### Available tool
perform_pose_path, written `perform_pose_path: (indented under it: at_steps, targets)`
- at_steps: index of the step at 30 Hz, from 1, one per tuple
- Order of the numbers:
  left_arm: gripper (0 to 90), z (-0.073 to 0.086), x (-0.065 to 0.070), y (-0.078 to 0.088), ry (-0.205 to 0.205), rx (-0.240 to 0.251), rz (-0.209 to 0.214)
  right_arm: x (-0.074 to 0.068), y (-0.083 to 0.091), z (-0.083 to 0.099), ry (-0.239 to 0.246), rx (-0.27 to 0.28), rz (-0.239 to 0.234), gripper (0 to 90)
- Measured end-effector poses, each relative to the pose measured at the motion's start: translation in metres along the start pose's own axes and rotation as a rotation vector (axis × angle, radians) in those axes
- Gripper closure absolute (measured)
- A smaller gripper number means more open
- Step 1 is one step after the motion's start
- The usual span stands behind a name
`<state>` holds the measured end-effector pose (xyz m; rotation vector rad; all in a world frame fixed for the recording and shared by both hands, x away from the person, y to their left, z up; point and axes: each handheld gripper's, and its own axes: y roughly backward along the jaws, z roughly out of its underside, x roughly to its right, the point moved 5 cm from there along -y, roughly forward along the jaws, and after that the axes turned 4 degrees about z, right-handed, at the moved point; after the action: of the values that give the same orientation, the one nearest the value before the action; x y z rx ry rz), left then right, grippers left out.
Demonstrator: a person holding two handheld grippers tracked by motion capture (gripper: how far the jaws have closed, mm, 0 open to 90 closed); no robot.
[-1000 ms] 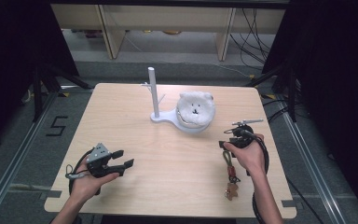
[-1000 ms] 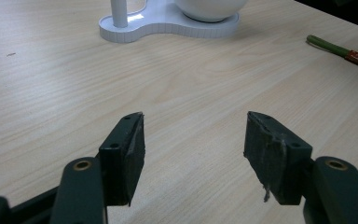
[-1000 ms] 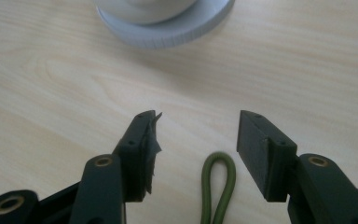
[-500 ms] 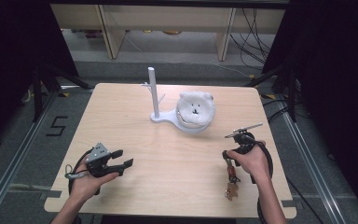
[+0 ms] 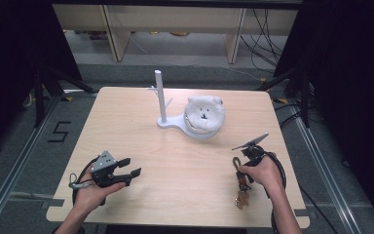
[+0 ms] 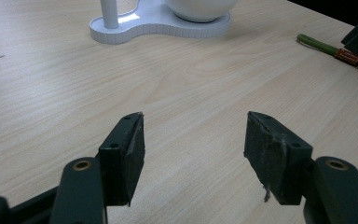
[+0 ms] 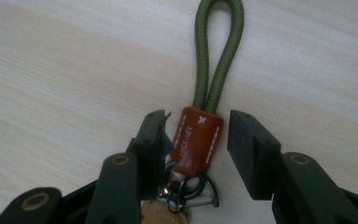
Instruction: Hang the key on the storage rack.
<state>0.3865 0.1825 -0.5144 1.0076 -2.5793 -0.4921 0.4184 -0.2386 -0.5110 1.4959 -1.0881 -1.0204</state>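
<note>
Between your right hand-held gripper's (image 7: pixel 196 140) half-open, just-closing jaws lies the keyring's (image 7: pixel 198 140) brown tab, pads not yet pressing; your left hand-held gripper (image 6: pixel 193 140) rests open, empty.

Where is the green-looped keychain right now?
The keychain lies flat on the table's near right part in the high view, between the right gripper's closing jaws, well short of the white stand.
</note>
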Motion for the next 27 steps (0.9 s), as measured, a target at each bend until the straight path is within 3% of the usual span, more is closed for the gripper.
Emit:
perform_pose_path:
  at_steps: [1, 2, 3, 4, 8, 10, 11, 13, 14, 27]
  targets:
    - [37.6, 0.0, -0.001, 0.0, -0.003, -0.007, -0.003, 0.002, -0.002, -0.002, 0.037, 0.017, 0.006, 57.9]
    - [37.6, 0.0, -0.001, -0.001, -0.005, -0.004, 0.004, -0.002, -0.003, -0.001, -0.024, 0.0, 0.01, 58.0]
    - [37.6, 0.0, -0.001, -0.001, -0.005, -0.004, 0.004, -0.002, -0.003, -0.001, -0.024, 0.0, 0.01, 58.0]
    - [37.6, 0.001, -0.001, -0.001, -0.006, -0.013, -0.005, 0.0, -0.002, -0.002, 0.008, -0.028, 0.012, 58.0]
    - [37.6, 0.002, 0.0, 0.0, -0.004, -0.015, -0.006, 0.0, -0.006, -0.003, 0.041, -0.026, 0.024, 59.4]
    - [37.6, 0.002, 0.0, -0.001, -0.004, -0.011, -0.002, -0.001, -0.007, -0.003, 0.029, -0.019, 0.028, 59.8]
    - [37.6, 0.001, 0.0, -0.001, -0.004, -0.007, 0.006, -0.003, -0.006, -0.001, -0.002, -0.07, 0.036, 60.5]
    - [37.5, 0.001, 0.001, -0.001, -0.006, -0.005, 0.007, -0.003, -0.007, -0.001, 0.001, -0.071, 0.039, 61.6]
    - [37.6, 0.001, 0.001, -0.001, -0.007, -0.006, 0.008, -0.007, -0.006, 0.0, -0.037, -0.101, 0.023, 62.0]
    - [37.5, 0.001, 0.002, -0.002, -0.01, -0.012, 0.004, -0.011, -0.011, -0.002, -0.011, -0.113, 0.057, 67.2]
